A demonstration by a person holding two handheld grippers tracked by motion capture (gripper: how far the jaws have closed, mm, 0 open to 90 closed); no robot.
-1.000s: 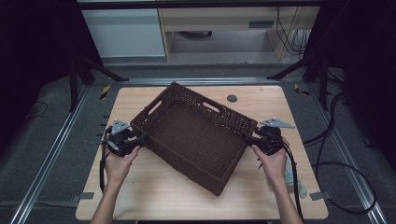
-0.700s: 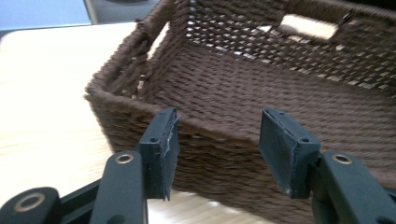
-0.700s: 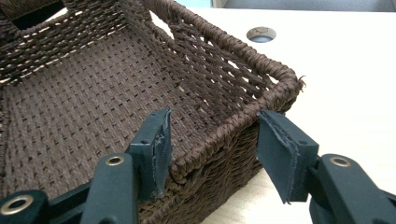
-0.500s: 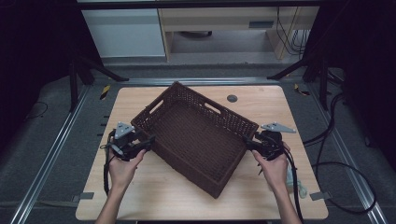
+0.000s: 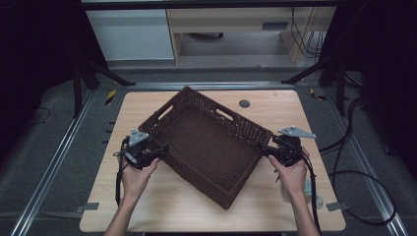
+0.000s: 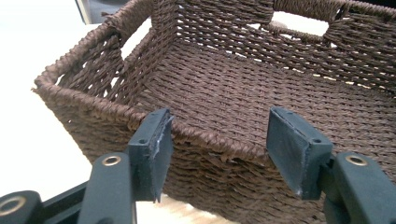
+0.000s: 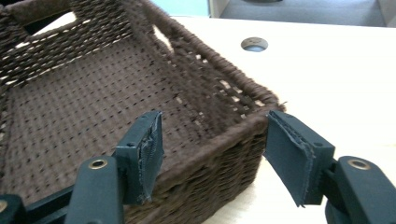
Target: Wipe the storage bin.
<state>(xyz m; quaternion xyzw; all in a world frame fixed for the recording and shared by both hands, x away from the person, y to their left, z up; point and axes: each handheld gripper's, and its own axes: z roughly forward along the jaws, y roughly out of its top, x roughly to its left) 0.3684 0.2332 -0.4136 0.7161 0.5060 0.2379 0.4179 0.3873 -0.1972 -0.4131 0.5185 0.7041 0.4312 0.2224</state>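
Note:
A dark brown woven basket (image 5: 209,147) lies empty and skewed on the wooden table (image 5: 275,211). My left gripper (image 5: 160,149) is at its left wall, held in a hand. In the left gripper view the basket's rim (image 6: 210,135) runs between the wide-spread jaws of that gripper (image 6: 219,140), and the pads stand clear of it. My right gripper (image 5: 265,149) is at the basket's right corner. In the right gripper view the corner rim (image 7: 224,135) sits between the jaws of that gripper (image 7: 215,144), one over the inside, one outside. Both grippers' jaws have just been opening.
A round cable hole (image 5: 244,103) lies in the table behind the basket, also the hole (image 7: 254,44) in the right gripper view. Black cables (image 5: 364,172) loop on the floor at the right. A white cabinet (image 5: 133,29) and wooden shelf stand beyond the table.
The left gripper has edged slightly closer to the basket's wall. The basket and the right hand stay about where they were.

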